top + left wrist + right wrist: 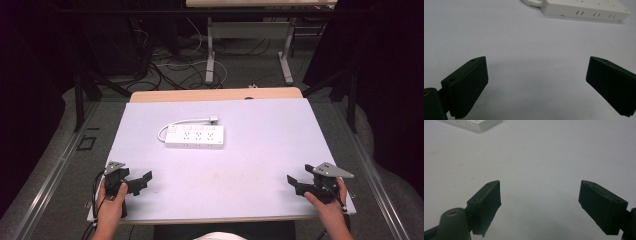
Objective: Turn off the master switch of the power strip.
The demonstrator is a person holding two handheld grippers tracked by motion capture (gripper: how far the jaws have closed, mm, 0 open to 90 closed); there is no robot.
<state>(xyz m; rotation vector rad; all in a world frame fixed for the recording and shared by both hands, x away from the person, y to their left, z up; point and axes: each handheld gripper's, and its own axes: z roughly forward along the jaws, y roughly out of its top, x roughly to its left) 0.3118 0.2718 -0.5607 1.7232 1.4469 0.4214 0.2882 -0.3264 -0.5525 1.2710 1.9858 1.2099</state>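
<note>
Currently at rest near the front edge of the table (280, 150), both tools. Left gripper (142, 181) at the near left corner, held in the left hand (111, 204); jaws spread wide, nothing between them, only bare white surface in the gap as seen in the left gripper view (536, 82). Jaw tips pointed toward the table's middle, just above or on the surface; which of the two, not discernible.

Farther up the table, left of centre: white power strip (196, 136), lying flat, long side running across the table. Short white cord (175, 124) looped off its left end and back along its far side, ending in a plug (214, 119) near the strip's far right corner. Well apart from the left gripper, ahead of it and somewhat to its right. In the left gripper view, strip (584, 10) at the top edge, right of centre, far beyond the jaw tips.

Right gripper (296, 182) at the near right corner, held in the right hand (327, 207); jaws likewise wide apart and empty, confirmed in the right gripper view (540, 200). Strip well apart from it as well, ahead and far to its left; in the right gripper view, one corner of the strip (477, 124) at the top left edge.
</note>
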